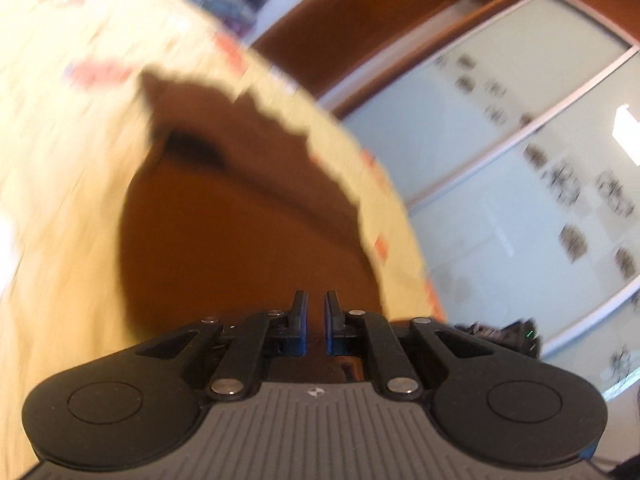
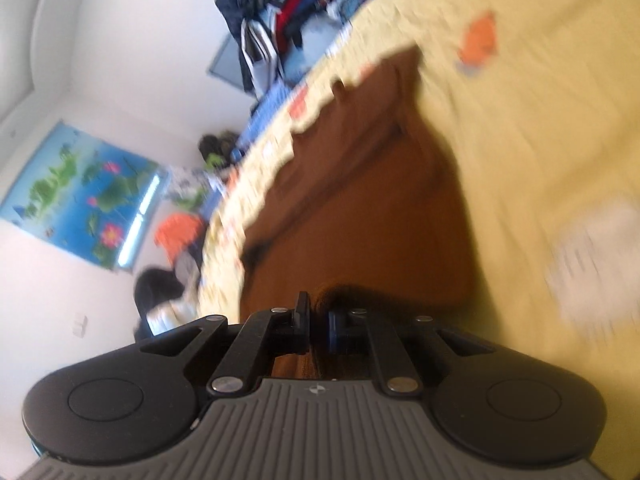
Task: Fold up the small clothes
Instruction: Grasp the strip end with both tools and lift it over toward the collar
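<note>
A brown garment (image 1: 248,216) lies spread on a pale yellow bed cover (image 1: 60,160). It also shows in the right wrist view (image 2: 360,200), over the same cover (image 2: 540,120). My left gripper (image 1: 316,312) has its fingers nearly together with brown cloth running between them. My right gripper (image 2: 318,316) is shut on a bunched edge of the brown garment, which rises dark between the pads. Both views are blurred by motion.
Frosted sliding wardrobe doors (image 1: 520,160) with a wooden frame stand beyond the bed's edge. A pile of clothes (image 2: 288,12) sits at the far end of the bed. A blue poster (image 2: 80,192) hangs on the white wall. More clothes (image 2: 176,236) lie beside the bed.
</note>
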Demonstrator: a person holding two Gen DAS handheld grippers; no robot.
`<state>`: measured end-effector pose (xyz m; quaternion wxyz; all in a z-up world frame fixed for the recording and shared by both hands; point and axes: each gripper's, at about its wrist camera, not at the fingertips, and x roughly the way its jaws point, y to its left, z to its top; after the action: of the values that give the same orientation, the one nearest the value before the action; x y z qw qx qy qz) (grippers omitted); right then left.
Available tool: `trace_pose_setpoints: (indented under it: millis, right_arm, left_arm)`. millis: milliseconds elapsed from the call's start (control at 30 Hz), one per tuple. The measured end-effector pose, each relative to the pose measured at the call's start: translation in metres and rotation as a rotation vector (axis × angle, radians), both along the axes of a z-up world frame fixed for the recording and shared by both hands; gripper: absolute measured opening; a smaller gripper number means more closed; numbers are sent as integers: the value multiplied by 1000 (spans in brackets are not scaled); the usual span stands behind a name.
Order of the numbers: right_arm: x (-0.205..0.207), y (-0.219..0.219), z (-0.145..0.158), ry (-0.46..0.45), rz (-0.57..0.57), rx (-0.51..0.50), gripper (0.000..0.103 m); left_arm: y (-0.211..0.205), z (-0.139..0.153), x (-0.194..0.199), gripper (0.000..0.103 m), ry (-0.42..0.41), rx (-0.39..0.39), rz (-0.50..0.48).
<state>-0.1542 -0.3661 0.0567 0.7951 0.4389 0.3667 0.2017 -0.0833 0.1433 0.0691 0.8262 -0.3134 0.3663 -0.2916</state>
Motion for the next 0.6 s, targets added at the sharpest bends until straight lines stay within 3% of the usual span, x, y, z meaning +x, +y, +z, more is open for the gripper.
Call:
trace_pose_setpoints:
  millis: [233, 333, 433, 533, 600]
  right_arm:
    - [121, -3, 9, -62, -69, 80, 16]
    - [171, -5, 4, -46, -87, 119, 16]
    - [193, 1, -6, -19, -57, 107, 16]
    - [188, 3, -16, -7, -20, 76, 16]
    - [180, -1, -25, 15, -23, 74, 16]
  left_arm:
    - [-29, 43, 112, 8, -127, 23, 3]
    - [-38, 47, 149, 8, -127, 45, -35]
    - [-54, 49, 145, 9, -178, 186, -87]
    - [-69, 32, 126, 34, -176, 284, -164]
    - [-77, 19, 110, 78, -196, 390, -174]
